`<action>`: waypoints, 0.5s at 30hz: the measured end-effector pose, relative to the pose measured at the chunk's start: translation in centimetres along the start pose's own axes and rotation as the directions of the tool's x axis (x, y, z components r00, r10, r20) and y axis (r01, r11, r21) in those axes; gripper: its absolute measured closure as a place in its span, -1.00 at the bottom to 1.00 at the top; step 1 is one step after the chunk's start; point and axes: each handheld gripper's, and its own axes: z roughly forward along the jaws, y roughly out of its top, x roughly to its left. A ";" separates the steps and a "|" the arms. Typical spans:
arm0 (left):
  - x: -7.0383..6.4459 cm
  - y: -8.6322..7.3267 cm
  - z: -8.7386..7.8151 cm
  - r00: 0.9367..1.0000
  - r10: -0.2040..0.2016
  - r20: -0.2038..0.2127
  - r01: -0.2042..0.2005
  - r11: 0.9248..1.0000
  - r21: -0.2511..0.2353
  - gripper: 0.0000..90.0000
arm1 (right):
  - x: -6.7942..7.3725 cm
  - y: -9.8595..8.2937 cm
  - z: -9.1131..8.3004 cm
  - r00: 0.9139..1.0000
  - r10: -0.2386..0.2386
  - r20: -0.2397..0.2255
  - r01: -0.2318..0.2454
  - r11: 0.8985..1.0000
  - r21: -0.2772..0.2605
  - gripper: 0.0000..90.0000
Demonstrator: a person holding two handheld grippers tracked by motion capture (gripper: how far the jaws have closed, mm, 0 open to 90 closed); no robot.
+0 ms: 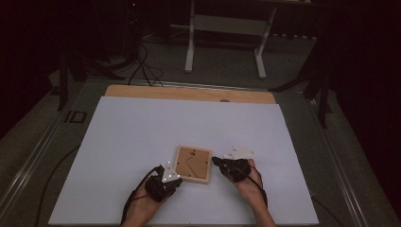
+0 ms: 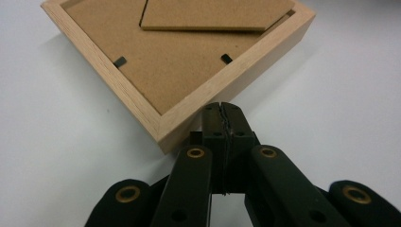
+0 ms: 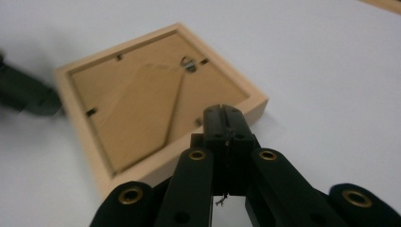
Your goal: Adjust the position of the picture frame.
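Picture frame [image 1: 192,164] lies face-down between both tools, left [image 1: 173,182] and right [image 1: 216,161], each pressed together.

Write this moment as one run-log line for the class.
scene: wooden picture frame face-down on white table | left claw: shut, at frame corner | right claw: shut, at frame edge
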 end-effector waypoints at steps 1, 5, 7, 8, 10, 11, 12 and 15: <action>0.0 0.0 0.1 1.000 -0.002 0.000 0.002 1.000 -0.002 0.99 | -0.1 0.1 0.1 1.000 0.001 0.001 -0.001 1.000 0.001 1.00; 0.1 -0.1 0.3 1.000 0.002 0.004 -0.002 1.000 0.001 0.99 | -0.9 1.2 1.5 0.999 0.016 0.032 -0.016 1.000 -0.002 1.00; 0.0 -0.1 0.3 1.000 0.001 0.006 -0.001 1.000 0.003 0.99 | -1.2 1.6 2.1 0.999 0.024 0.040 -0.024 1.000 -0.002 1.00; 0.0 -0.1 0.3 1.000 0.001 0.006 -0.001 1.000 0.003 0.99 | -1.2 1.6 2.1 0.999 0.024 0.040 -0.024 1.000 -0.002 1.00; 0.1 -0.1 0.3 1.000 0.001 0.007 -0.001 1.000 0.004 0.99 | -1.4 1.9 2.7 0.998 0.033 0.047 -0.033 0.999 0.002 1.00; 0.1 -0.1 0.3 1.000 0.001 0.007 -0.001 1.000 0.003 0.99 | -1.7 2.2 3.3 0.998 0.041 0.054 -0.042 0.999 0.008 1.00; 0.1 -0.1 0.3 1.000 0.001 0.007 -0.001 1.000 0.005 0.99 | -1.7 2.2 3.3 0.998 0.041 0.054 -0.042 0.999 0.008 1.00; 0.0 -0.1 0.3 1.000 0.000 0.006 0.000 1.000 0.004 0.99 | -2.3 2.7 4.5 0.995 0.064 0.071 -0.065 0.998 0.017 1.00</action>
